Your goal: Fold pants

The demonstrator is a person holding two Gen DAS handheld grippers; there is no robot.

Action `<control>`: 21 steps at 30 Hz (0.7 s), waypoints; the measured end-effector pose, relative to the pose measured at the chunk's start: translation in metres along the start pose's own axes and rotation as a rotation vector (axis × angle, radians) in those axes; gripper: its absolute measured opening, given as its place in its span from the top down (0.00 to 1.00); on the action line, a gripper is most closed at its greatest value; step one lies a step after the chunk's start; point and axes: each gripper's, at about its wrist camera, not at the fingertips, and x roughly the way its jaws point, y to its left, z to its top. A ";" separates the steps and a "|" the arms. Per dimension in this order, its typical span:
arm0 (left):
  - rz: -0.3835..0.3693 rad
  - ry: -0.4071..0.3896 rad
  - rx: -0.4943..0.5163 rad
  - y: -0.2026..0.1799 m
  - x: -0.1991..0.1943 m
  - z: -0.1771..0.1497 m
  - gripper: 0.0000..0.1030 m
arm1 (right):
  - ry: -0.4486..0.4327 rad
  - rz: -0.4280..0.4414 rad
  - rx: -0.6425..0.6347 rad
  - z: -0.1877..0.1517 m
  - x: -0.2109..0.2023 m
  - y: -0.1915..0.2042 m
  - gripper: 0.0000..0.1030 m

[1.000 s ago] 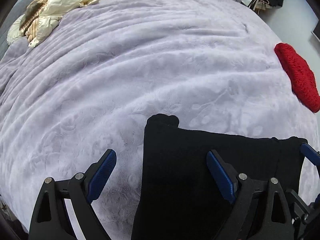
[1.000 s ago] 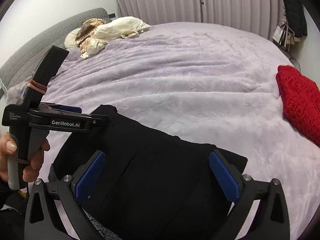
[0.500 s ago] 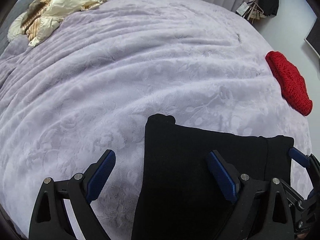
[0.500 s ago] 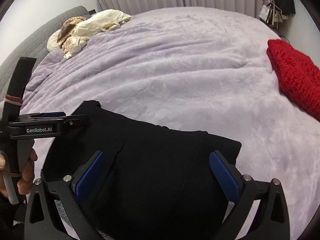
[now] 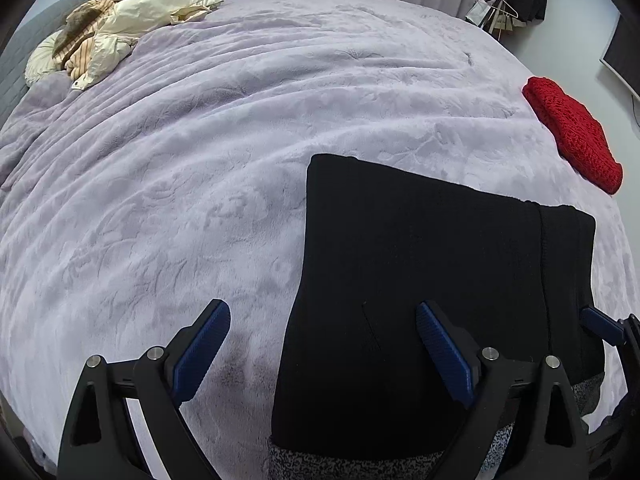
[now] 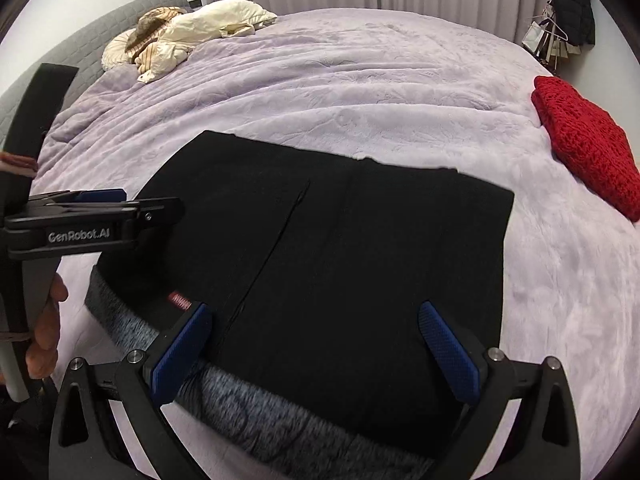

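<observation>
The bed [image 6: 360,92] under its lilac plush cover is my landmark: the black pants [image 6: 328,248] lie at its near edge, right in front of me, already brought into a squarish flat packet with straight sides and a clean far edge. A grey marled band, which I take to be the inside of the waistband, shows along the packet's near side, so the layers do not quite meet there. On the bed's right edge, well apart from the pants, sits a red knitted piece [image 6: 584,152], and at its far left corner by the headboard a heap of cream bedding [image 5: 120,36].

I judge the folding to be mostly done: no long legs trail out, and the packet lies smooth. What may be left is one more fold to halve it, or just a tidy of that near edge; I cannot tell which is wanted.

My left gripper [image 5: 320,352] hovers over the packet's left edge, jaws spread wide with nothing between them. My right gripper [image 6: 316,348] hangs over the near middle of the pants, jaws just as wide and empty
</observation>
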 end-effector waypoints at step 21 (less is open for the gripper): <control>-0.011 -0.013 0.036 0.003 -0.015 -0.032 0.07 | -0.070 0.022 -0.066 -0.016 -0.033 0.018 0.00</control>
